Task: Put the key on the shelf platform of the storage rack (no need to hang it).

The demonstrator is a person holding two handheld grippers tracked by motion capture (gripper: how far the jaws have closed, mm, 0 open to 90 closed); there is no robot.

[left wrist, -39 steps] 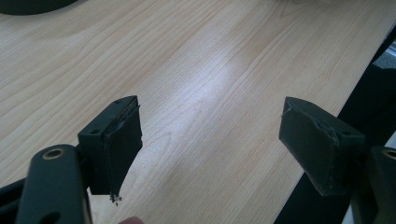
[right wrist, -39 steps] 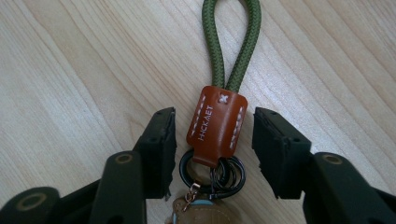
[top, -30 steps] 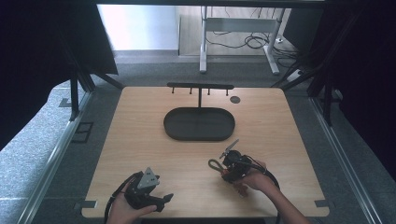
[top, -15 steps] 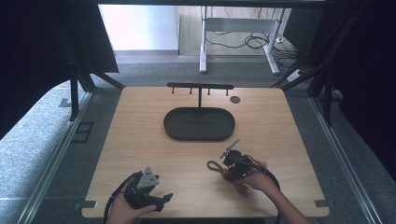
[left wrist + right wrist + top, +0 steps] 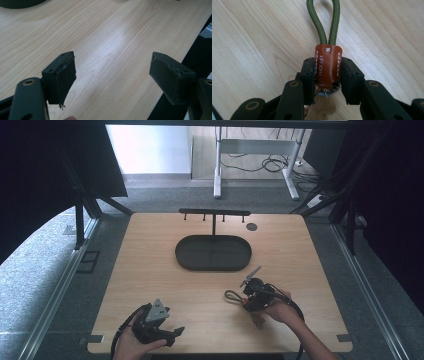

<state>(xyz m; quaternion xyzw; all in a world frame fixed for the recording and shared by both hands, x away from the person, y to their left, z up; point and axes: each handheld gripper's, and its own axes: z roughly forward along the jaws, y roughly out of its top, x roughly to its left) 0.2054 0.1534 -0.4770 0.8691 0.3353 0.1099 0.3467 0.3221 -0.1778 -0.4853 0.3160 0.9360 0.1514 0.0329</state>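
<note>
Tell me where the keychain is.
The keychain sits clamped in the right gripper on the table's near right in the high view, its green loop pointing left, below the tray.

Olive cord loop (image 5: 323,21), brown leather sleeve (image 5: 327,65), clamped.

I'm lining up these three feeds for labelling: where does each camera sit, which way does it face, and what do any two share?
High view: above the person's side, facing forward and down on the light wooden table; both forearms and each hand-held gripper show.
Left gripper view: on the left hand-held gripper, along its open jaws over bare wood.
Right gripper view: on the right hand-held gripper, jaws clamping a brown leather key fob with green cord loop.
Shared: the high and right gripper views both show the fob.
</note>
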